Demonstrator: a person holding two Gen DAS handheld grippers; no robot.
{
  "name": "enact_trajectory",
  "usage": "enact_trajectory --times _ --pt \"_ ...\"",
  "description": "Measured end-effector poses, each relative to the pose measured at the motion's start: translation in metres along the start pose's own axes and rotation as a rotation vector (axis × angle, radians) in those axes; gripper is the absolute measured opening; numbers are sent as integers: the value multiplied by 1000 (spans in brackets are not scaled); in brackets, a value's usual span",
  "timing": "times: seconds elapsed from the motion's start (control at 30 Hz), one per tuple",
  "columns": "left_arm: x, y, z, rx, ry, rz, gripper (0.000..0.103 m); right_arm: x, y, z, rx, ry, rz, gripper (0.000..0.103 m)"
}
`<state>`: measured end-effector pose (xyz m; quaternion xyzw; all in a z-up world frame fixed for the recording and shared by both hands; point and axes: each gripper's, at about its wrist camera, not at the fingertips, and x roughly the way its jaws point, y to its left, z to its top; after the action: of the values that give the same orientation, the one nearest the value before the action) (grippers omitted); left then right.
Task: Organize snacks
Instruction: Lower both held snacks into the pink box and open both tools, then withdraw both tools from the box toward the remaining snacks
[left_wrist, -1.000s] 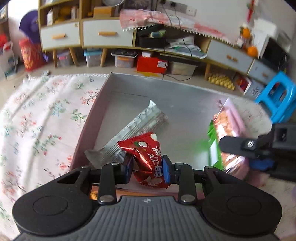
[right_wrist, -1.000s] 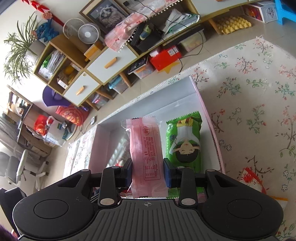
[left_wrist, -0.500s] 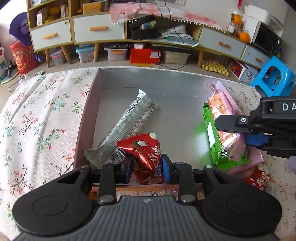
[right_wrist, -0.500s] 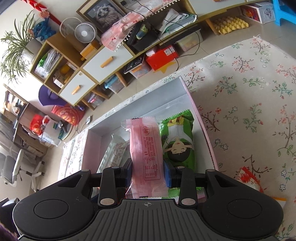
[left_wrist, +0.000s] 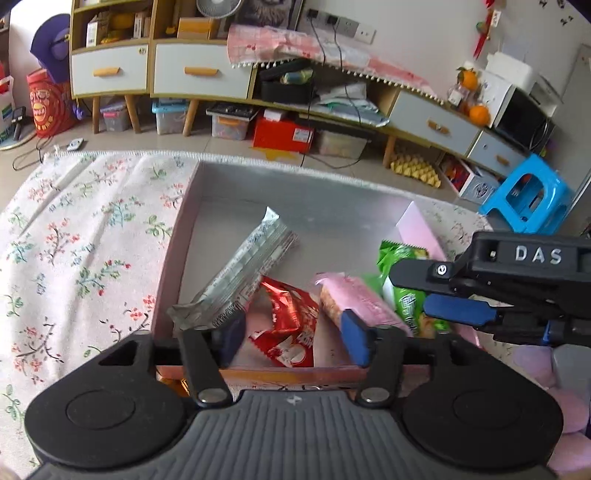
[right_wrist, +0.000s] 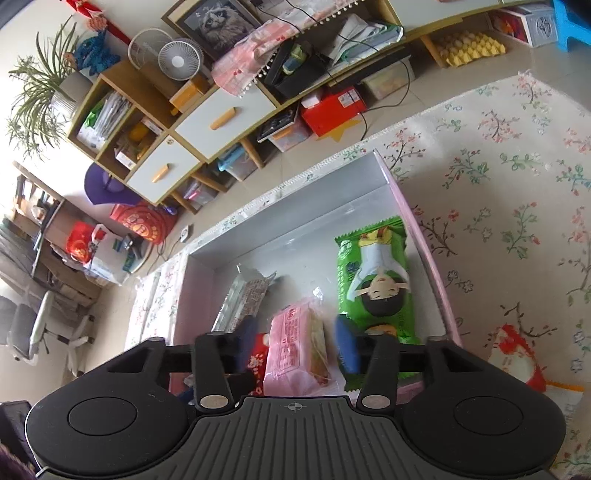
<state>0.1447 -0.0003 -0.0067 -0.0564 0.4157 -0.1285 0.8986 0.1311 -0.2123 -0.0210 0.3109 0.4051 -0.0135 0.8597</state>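
A pink-walled box (left_wrist: 177, 236) with a grey floor lies on a floral cloth. In it are a silver snack bar (left_wrist: 240, 277), a red snack packet (left_wrist: 288, 325), a pink snack packet (left_wrist: 354, 299) and a green snack packet (left_wrist: 402, 291). My left gripper (left_wrist: 293, 338) is open over the box's near edge, with the red packet lying loose between its fingers. My right gripper (right_wrist: 297, 343) is open above the pink packet (right_wrist: 295, 343), which lies in the box beside the green packet (right_wrist: 373, 280). The right gripper also shows in the left wrist view (left_wrist: 458, 291).
The floral cloth (left_wrist: 85, 251) spreads left of the box and right of it (right_wrist: 517, 221). Another red and white packet (right_wrist: 517, 354) lies on the cloth outside the box's right wall. Low cabinets (left_wrist: 155, 66) and a blue stool (left_wrist: 528, 195) stand beyond.
Both grippers have opened. The left one let go of the red packet and the right one let go of the pink packet; both packets now lie in the box.
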Motion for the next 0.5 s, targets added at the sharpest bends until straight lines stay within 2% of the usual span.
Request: enact_trajectory --times 0.1,0.2,0.3,0.5 --pt "-8 -1 -2 10 -6 -1 69 -9 1 0 -25 2 -14 56" --pt "-17 -2 -4 36 -8 1 76 -20 2 -1 -47 2 -27 67" --pt "-27 0 -7 51 -9 13 91 -31 5 -5 -80 14 -49 73" --pt "-44 14 -16 49 10 54 101 -51 12 -21 -172 51 -102 82"
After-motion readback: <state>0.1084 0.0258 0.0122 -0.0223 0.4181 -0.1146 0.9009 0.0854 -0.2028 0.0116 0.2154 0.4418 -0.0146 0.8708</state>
